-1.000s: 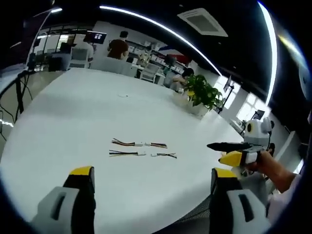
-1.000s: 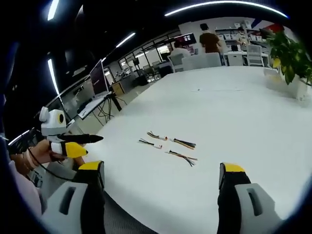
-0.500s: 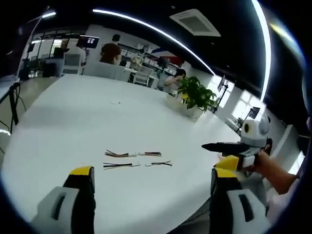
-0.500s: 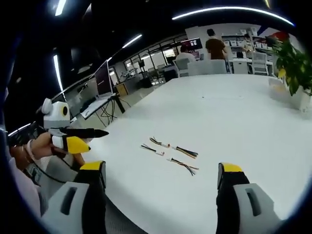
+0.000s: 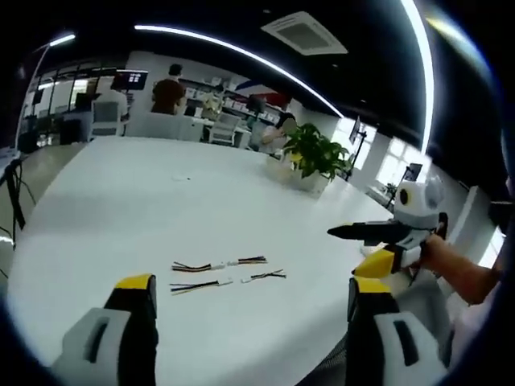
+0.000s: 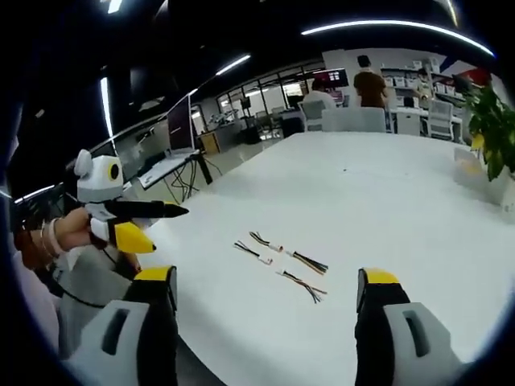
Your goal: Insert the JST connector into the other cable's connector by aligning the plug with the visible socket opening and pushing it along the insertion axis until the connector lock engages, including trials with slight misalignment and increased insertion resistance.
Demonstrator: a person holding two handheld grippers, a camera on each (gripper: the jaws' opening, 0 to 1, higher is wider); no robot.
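Several short JST cables lie in two rows on the white table (image 5: 121,201). In the left gripper view the upper pair (image 5: 219,264) and lower pair (image 5: 227,281) each have small white connectors facing each other, close but apart. The right gripper view shows the same cables (image 6: 282,261) ahead of the jaws. My left gripper (image 5: 251,283) hovers near the table's front edge, open and empty, short of the cables. My right gripper (image 6: 266,276) is likewise open and empty, off the table. Each gripper appears in the other's view, held by a hand: right gripper (image 5: 385,241), left gripper (image 6: 121,221).
A potted plant (image 5: 314,157) (image 6: 492,121) stands at the table's far side. People and chairs (image 5: 167,88) are behind the far end. A monitor on a stand (image 6: 179,122) with cords is beside the table. The table edge runs just ahead of both grippers.
Both views have shifted a little as the hands moved, so the cables sit slightly differently in frame. The cables themselves have not moved, and both grippers have stayed open.
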